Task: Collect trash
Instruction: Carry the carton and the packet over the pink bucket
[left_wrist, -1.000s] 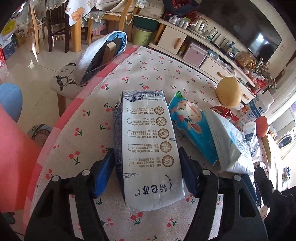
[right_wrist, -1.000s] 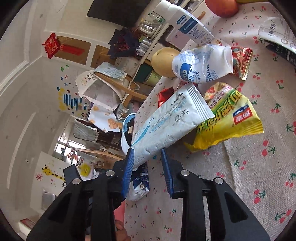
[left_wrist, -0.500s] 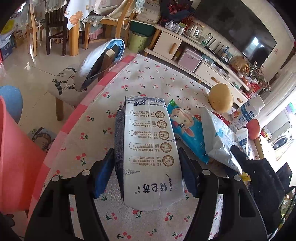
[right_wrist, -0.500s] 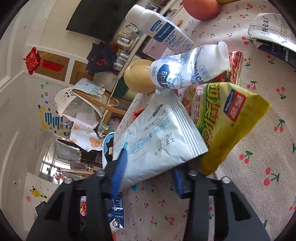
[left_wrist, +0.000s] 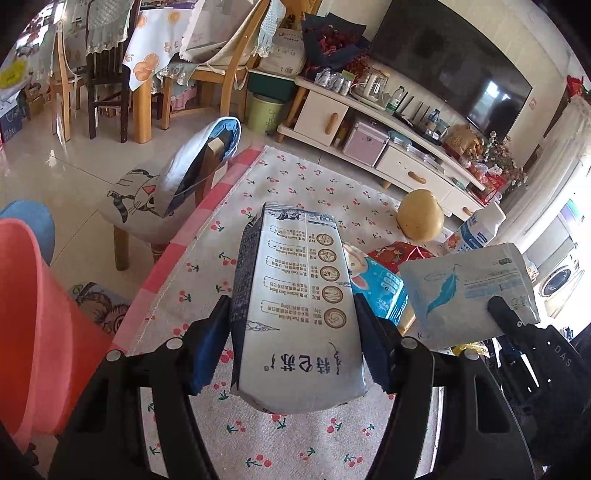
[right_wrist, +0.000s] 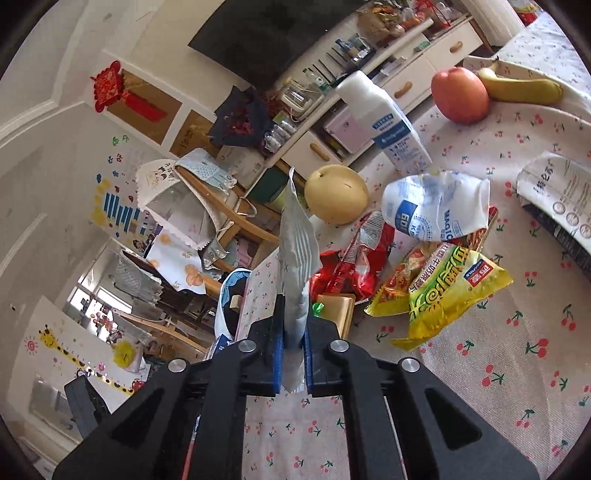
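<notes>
Left gripper (left_wrist: 291, 347) grasps the carton (left_wrist: 295, 314), right gripper (right_wrist: 293, 354) pinches the wrapper (right_wrist: 295, 258). Keep both squeezed, swing carton toward the bin (left_wrist: 33, 325) at frame left.

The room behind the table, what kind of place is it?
Most likely a home living and dining room: a large television above a low white cabinet, wooden dining chairs, and children's wall stickers.
</notes>
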